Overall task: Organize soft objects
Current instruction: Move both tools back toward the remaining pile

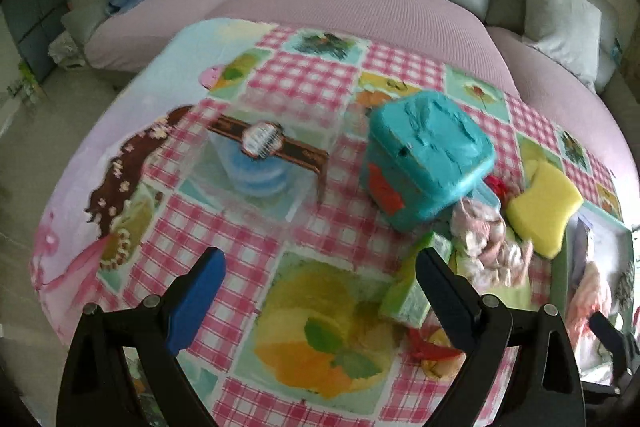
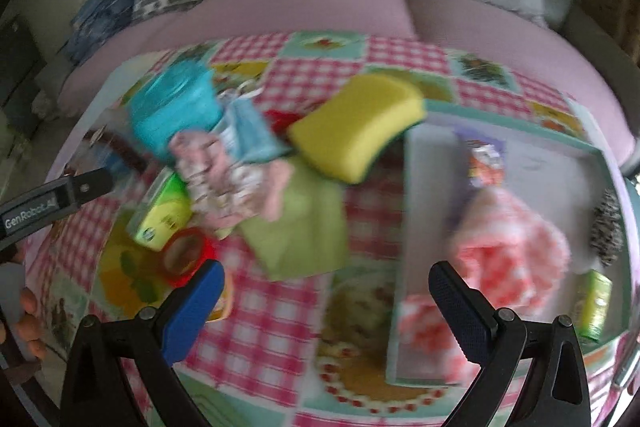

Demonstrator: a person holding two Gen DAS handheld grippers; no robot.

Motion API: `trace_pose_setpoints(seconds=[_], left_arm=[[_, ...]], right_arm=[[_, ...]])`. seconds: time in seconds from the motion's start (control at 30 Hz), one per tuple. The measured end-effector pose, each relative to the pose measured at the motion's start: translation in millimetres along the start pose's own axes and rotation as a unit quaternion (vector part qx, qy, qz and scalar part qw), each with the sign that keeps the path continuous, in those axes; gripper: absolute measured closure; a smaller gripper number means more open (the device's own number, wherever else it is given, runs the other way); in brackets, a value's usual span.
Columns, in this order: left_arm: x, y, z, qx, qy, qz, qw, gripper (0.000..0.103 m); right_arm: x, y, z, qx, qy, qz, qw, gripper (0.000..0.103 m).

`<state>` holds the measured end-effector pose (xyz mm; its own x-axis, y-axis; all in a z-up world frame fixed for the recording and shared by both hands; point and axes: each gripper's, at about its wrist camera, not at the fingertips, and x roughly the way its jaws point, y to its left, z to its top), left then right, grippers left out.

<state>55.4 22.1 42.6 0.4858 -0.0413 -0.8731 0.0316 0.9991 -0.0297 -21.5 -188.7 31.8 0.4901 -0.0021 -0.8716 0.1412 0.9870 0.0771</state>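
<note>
A yellow sponge [image 2: 358, 125] lies on the checked tablecloth, left of a grey tray [image 2: 556, 163] that holds a pink fluffy cloth [image 2: 516, 239]; the sponge also shows in the left wrist view [image 1: 542, 209]. A crumpled pink cloth [image 2: 224, 183] and a green cloth [image 2: 304, 227] lie in a heap left of the sponge. My right gripper [image 2: 326, 285] is open and empty above the cloth near the tray's left edge. My left gripper [image 1: 320, 273] is open and empty over the tablecloth, left of the heap [image 1: 488, 239].
A teal box [image 1: 424, 155] and a clear plastic container [image 1: 264, 163] with blue lids stand on the table. A green carton [image 2: 164, 215] and a red tape roll [image 2: 186, 255] lie near the heap. A purple sofa [image 1: 360, 3] with cushions runs behind the table.
</note>
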Motion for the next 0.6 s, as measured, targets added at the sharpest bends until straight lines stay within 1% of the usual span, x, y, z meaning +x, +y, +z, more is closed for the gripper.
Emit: trace_pose_setpoints(seconds=[0.07,0.27,0.33,0.4,0.6], left_arm=[[6.2,-1.8,-3.3,0.005,0.013,-0.008,0.9999,0.007],[25.0,2.9,-9.9,0.008,0.050,-0.002,0.9987,0.007],[26.0,7.9,-10.1,0.001,0.052,-0.006,0.9986,0.007],[26.8,12.4,-10.8,-0.003,0.053,-0.001,0.9986,0.007],[26.2,21.3,-10.4,-0.017,0.054,-0.004,0.9984,0.007]], right_arm=[[8.4,11.3,-1.7,-0.013,0.013,0.012,1.000,0.000],[19.9,32.9,-5.0,-0.037,0.030,0.030,0.998,0.000],[20.9,38.3,-6.0,-0.040,0.032,0.036,0.998,0.000],[22.4,44.7,-6.3,-0.045,0.034,0.043,0.997,0.000],[26.4,62.0,-8.9,-0.063,0.041,0.049,0.996,0.000]])
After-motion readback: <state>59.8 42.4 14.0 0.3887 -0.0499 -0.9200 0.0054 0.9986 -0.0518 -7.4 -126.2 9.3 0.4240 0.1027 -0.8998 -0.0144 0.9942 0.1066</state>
